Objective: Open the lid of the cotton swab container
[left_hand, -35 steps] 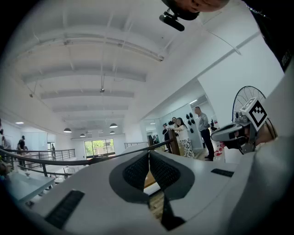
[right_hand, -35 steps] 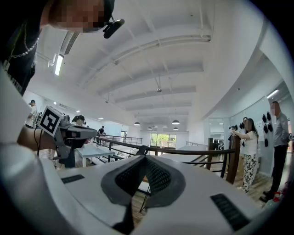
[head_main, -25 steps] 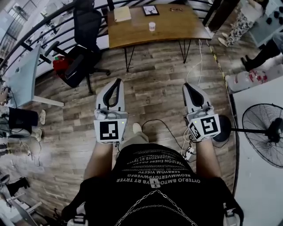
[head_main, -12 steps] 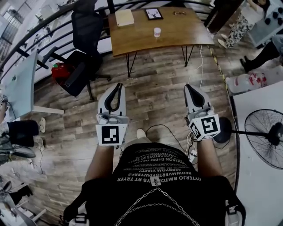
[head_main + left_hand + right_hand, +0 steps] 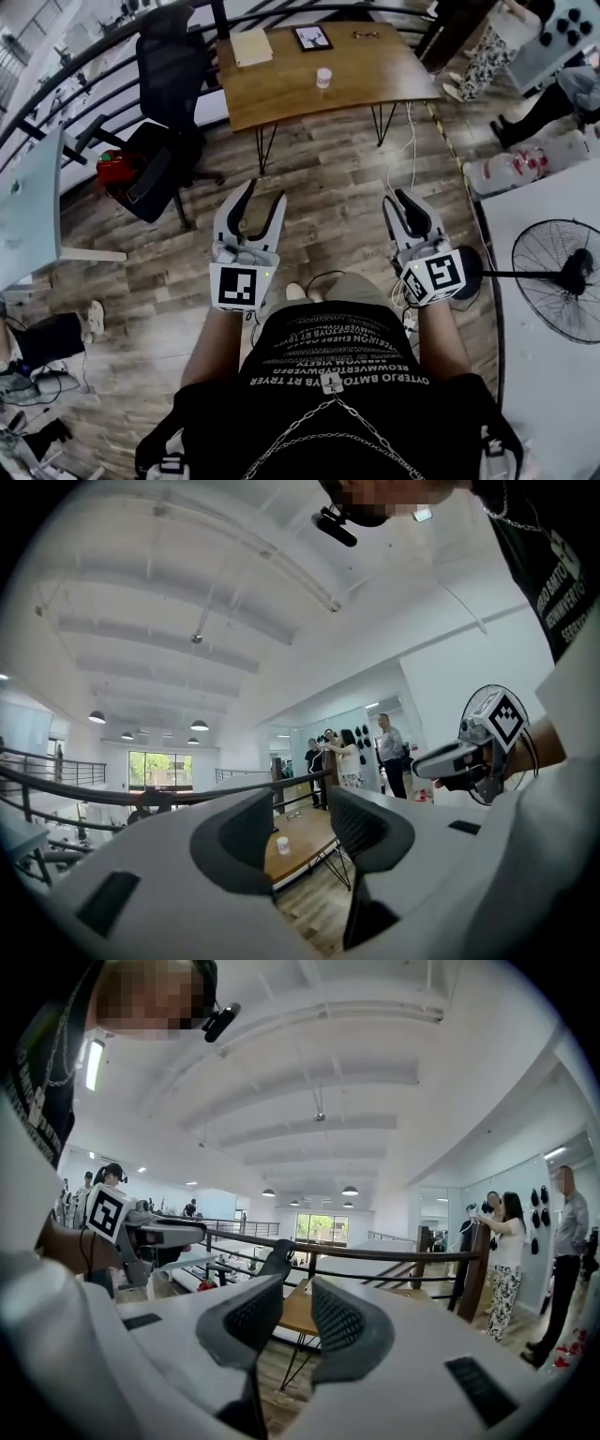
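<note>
Person is standing on the plank floor point(image 5: 323, 178), holding both claws out over it at waist height.

Left claw point(image 5: 263, 195) is opening. Its jaws are already standing well apart, with nothing between the pads, only floor below.

Right claw point(image 5: 400, 200) is also opening, showing a narrower gap. It is gripping nothing.

Cotton swab container point(image 5: 323, 77) is sitting upright about mid-way along the wooden worktop point(image 5: 281, 94) at the far side, well apart from both claws. In the left gripper view it is showing small and distant through the gap between the jaws. Its lid is too small to make out.

A black office chair point(image 5: 169, 70) is standing left of the worktop. A fan point(image 5: 561, 281) is standing at the right.
</note>
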{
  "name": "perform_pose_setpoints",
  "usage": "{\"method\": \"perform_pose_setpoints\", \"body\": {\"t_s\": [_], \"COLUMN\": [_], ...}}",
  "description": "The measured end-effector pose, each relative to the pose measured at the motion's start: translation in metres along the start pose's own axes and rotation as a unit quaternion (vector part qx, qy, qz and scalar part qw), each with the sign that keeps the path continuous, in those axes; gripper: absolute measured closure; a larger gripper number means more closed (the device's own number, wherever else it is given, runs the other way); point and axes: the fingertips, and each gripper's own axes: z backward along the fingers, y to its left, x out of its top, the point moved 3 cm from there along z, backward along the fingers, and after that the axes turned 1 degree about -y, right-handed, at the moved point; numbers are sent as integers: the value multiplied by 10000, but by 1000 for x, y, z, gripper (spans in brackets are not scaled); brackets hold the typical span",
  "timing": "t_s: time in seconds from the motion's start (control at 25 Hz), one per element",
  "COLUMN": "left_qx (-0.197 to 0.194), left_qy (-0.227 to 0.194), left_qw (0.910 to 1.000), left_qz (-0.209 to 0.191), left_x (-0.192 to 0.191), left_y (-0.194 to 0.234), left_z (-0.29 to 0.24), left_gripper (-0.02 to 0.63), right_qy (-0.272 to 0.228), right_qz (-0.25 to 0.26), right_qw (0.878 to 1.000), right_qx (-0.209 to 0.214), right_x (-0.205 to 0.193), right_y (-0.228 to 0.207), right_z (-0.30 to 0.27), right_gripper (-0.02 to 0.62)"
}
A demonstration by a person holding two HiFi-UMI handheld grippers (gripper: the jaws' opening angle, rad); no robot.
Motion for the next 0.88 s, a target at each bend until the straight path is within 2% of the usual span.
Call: {"method": "perform_pose_setpoints", "body": {"t_s": [0.2,0.32,0.56,0.72,0.88], "left_qx": [-94,-69,-18,73,-20], "left_qy": [390,309,178,327,386], "left_qw": [9992,9993,9998,9994,9992], "left_qz": [86,192,79,-34,-56], "left_x": [-16,-16,-4,-10,-14], "left_y": [-1,1,-3,-2,-8], "left_z": [0,4,4,1,-18], "left_gripper": [414,414,417,417,417], "right_qy": [22,-14,-80,-130,-148], "right_qz": [-133,-129,-258,-330,-421], "right_qw": [9999,9999,9996,9992,9989], "right_qx": [18,40,128,160,146], "right_x": [-3,-5,-8,-13,-17], "right_y": [4,4,-2,-9,-21], "right_z": [0,-1,-2,-6,-10], "right_gripper": [437,434,425,423,423]}}
